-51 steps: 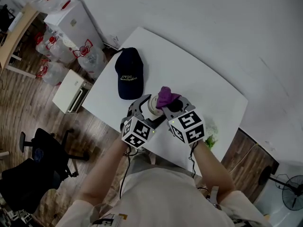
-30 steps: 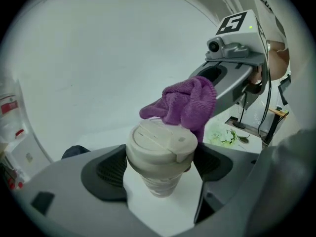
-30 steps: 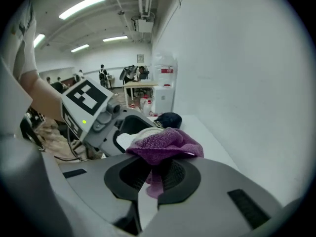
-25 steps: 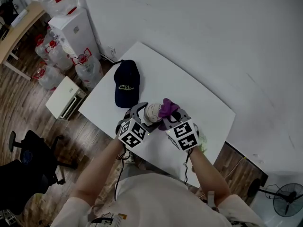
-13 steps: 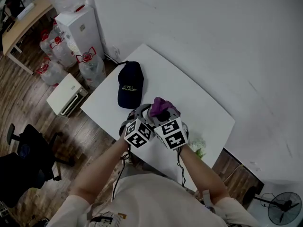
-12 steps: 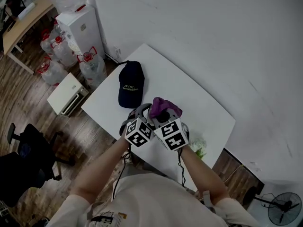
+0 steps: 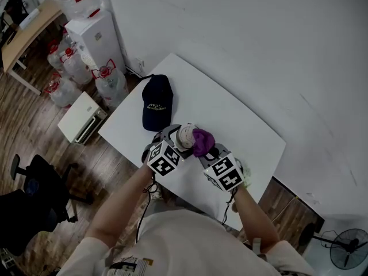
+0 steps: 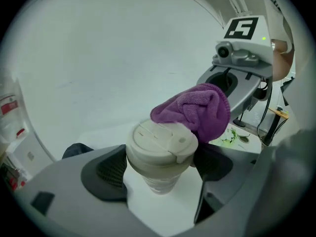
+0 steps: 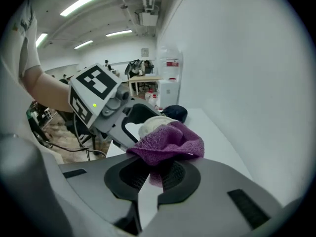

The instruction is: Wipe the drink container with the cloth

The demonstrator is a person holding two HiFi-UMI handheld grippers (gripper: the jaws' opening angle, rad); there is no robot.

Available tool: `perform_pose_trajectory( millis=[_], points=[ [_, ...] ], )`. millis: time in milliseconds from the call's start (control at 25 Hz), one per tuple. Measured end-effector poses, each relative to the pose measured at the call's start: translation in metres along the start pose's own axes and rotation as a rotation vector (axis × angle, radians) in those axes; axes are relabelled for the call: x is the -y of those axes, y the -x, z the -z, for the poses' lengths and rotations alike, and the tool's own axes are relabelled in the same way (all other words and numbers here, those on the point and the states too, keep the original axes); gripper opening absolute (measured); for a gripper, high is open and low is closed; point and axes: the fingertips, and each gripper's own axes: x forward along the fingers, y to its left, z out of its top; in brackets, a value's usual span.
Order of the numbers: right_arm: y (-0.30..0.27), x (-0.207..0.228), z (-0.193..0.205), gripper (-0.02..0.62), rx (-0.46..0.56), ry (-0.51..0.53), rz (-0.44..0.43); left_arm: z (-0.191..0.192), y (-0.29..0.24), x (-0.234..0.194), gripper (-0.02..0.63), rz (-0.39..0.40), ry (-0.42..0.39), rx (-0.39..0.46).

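Observation:
The drink container is a pale lidded cup, held upright above the white table between the jaws of my left gripper, which is shut on it below the lid. A purple cloth rests against the right side of the lid. My right gripper is shut on that cloth, which bunches out over the cup's lid. In the head view the cloth sits right of the cup, between the left gripper and the right gripper.
A dark cap lies on the table's left part. A small green sprig lies near the table's right front edge. Water jugs and a white box stand on the wood floor to the left.
The right gripper with the cloth has shifted right and off the top of the lid, so the cup's lid shows again. The left gripper keeps hold of the cup.

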Motion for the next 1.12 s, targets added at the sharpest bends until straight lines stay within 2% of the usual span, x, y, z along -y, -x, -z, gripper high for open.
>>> perform_pose_trajectory(
  millis=[120, 280, 400, 600, 680, 800, 1000, 1120],
  points=[
    [0.005, 0.024, 0.017, 0.061, 0.014, -0.084, 0.095, 0.001, 0.000, 0.001, 0.423, 0.000, -0.001, -0.002],
    [0.010, 0.042, -0.003, 0.061, 0.144, -0.169, 0.152, 0.001, 0.000, 0.003, 0.423, 0.001, 0.003, 0.000],
    [-0.002, 0.044, -0.027, 0.061, 0.189, -0.160, 0.154, 0.001, 0.000, 0.003, 0.423, 0.003, 0.006, -0.009],
    [-0.026, 0.045, -0.054, 0.061, 0.164, -0.104, 0.183, 0.000, 0.000, 0.002, 0.422, 0.009, 0.003, -0.021],
    [-0.032, 0.034, -0.061, 0.061, 0.152, -0.050, 0.161, 0.001, 0.000, 0.001, 0.423, 0.005, 0.002, -0.018],
    [-0.034, 0.004, -0.069, 0.060, 0.138, 0.046, 0.082, 0.001, 0.001, 0.001, 0.423, -0.010, 0.005, 0.001],
    [-0.017, -0.016, -0.051, 0.060, 0.163, 0.048, -0.018, 0.002, 0.001, 0.001, 0.423, -0.015, 0.008, 0.010],
    [-0.003, -0.020, -0.035, 0.060, 0.138, 0.065, -0.037, 0.003, 0.002, -0.001, 0.423, -0.009, 0.011, 0.003]
  ],
)
